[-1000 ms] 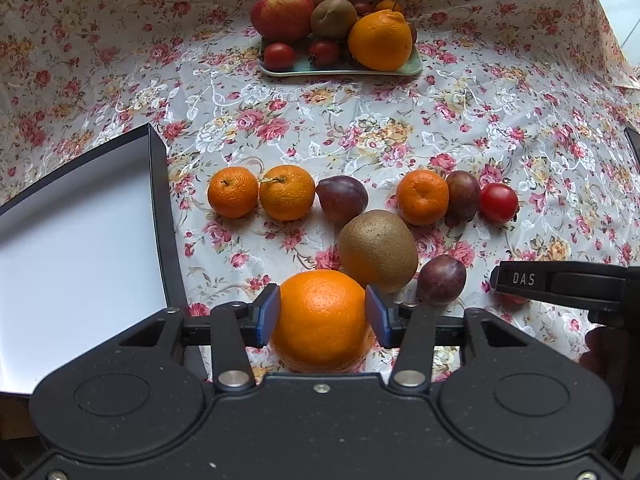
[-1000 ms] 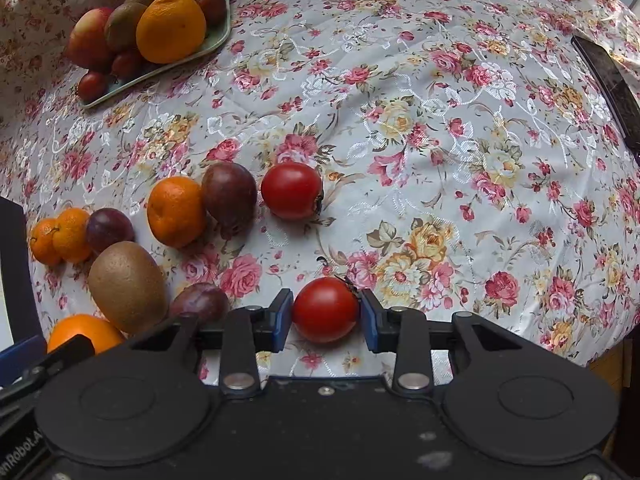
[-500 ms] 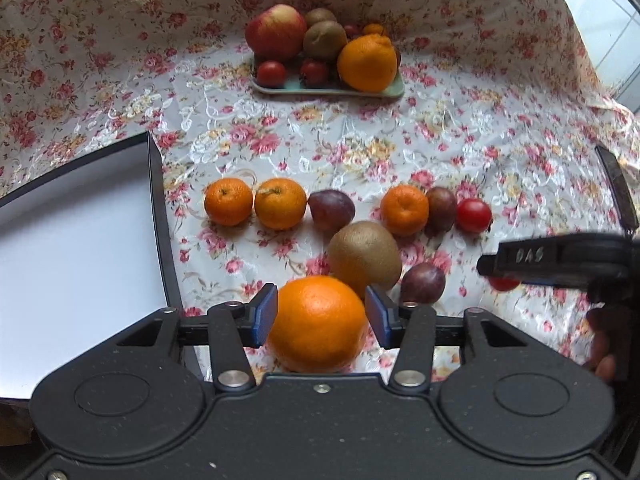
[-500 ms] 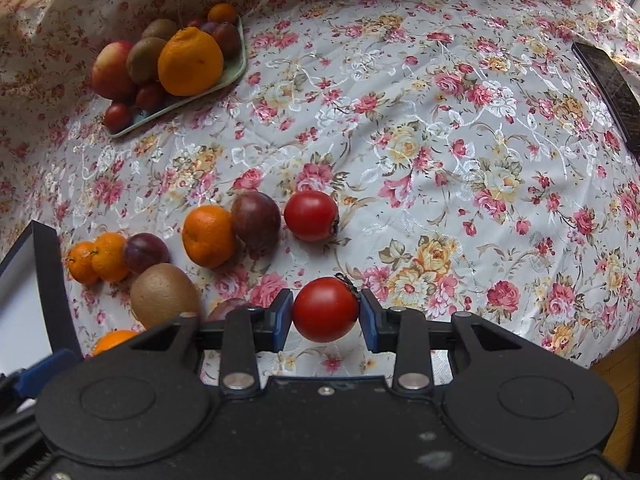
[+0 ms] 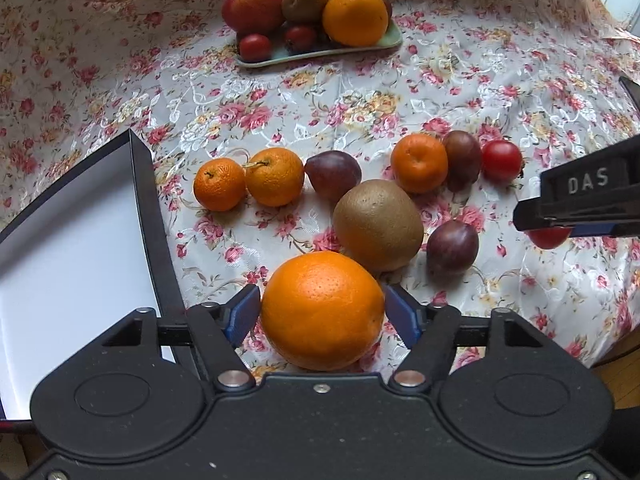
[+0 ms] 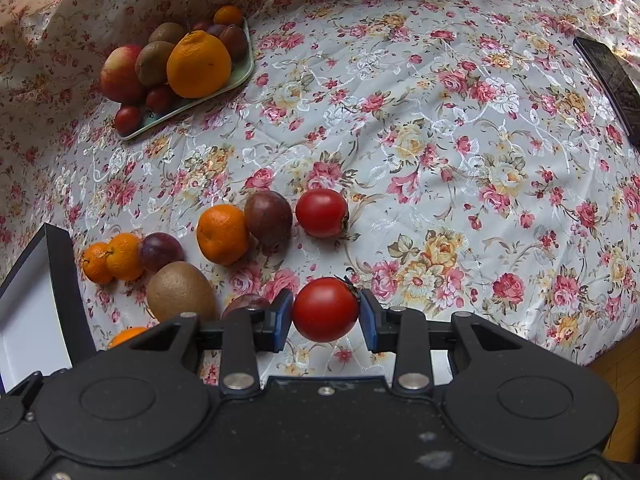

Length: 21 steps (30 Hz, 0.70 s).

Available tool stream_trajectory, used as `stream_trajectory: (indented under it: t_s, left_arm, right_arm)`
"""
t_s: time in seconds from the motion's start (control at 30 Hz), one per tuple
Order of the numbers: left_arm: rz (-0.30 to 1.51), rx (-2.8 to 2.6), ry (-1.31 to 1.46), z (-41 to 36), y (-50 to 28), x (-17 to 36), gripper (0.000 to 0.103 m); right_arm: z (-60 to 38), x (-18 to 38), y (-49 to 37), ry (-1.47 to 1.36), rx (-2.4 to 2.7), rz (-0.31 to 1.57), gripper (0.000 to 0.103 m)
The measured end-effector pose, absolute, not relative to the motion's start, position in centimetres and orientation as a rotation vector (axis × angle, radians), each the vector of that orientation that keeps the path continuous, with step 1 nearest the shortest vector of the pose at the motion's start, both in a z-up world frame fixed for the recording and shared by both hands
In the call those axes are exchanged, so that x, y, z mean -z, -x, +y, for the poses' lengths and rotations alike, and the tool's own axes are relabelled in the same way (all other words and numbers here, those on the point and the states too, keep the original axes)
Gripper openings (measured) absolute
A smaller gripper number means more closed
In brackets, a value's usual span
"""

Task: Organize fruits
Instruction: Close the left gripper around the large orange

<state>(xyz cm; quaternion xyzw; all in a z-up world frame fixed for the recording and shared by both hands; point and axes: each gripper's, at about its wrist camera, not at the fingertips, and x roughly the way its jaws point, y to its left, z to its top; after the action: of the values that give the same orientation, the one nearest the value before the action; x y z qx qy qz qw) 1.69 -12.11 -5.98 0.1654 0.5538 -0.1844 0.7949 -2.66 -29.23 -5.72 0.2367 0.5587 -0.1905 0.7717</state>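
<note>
The left hand-held gripper (image 5: 322,314) is matte black plastic: a broad body with 2 shallow round discs, 2 silver pivot pins, a small central screw, and 2 black arms ending in blue pads (image 5: 242,315). The right hand-held gripper (image 6: 325,314) is built the same, dusty and scuffed on its body. Its side bears white letters "DAS" (image 5: 588,182).

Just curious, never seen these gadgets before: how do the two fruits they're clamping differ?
The left gripper holds an orange; the right gripper holds a tomato. The orange is bigger and spreads its fingers wider; the tomato sits in a narrower gap. The orange's skin is pitted, the tomato's smooth and glossy with a dark stem. Both are round and pinched between blue pads.
</note>
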Motion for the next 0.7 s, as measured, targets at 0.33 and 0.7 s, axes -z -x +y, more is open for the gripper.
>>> stream_trajectory:
  t_s: [0.33,0.7]
  left_arm:
    - [1.228,0.323,-0.324,-12.4,-2.2,6.6,0.07]
    - [1.235,0.292,-0.195,-11.8,-2.9,5.6,0.067]
  right_arm:
    - [-29.8,5.5,3.1,-0.529,0.43,1.213,0.036]
    - [-30.3,4.0,3.0,-0.575,0.45,1.185,0.036]
